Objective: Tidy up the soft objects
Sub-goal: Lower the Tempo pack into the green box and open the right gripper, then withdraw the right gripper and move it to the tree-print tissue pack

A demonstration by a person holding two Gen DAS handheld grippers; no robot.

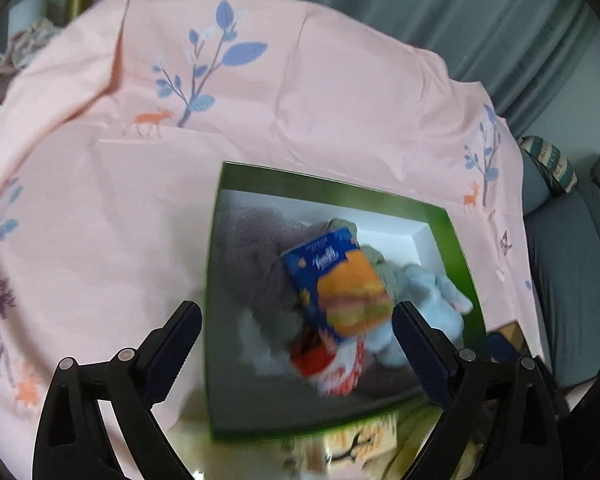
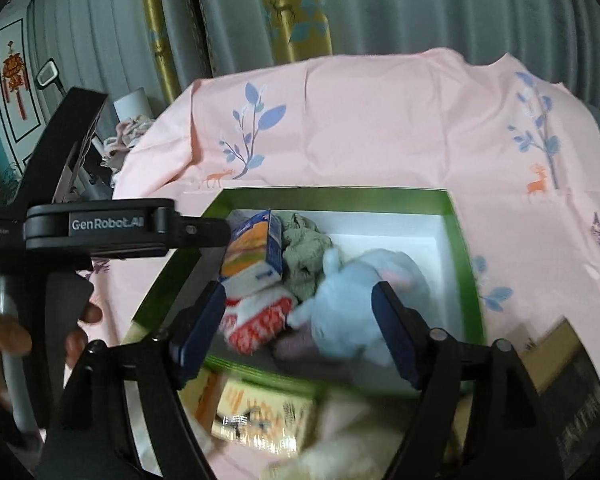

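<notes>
Left gripper [image 1: 296,344]: jaws spread, nothing clamped.
Tissue pack [image 1: 332,276]: seen at 12 o'clock of it, inside green box [image 1: 456,240].
Right gripper [image 2: 300,328]: jaws parted, blue plush [image 2: 348,300] between them, not pressed.

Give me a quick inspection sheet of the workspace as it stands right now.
Surface: pink printed cloth covers it, creased.
Job's things: green box holds a tissue pack, olive cloth, light blue plush, red-and-white knit and grey fabric.
Clutter: a yellow printed pack in front of the box, blurred.
Grippers: left claw open over the box, holding nothing; right claw open, pads either side of the plush and knit, not pressing.
Cables: nothing seen.
Surroundings: curtains behind, sofa beside.
</notes>
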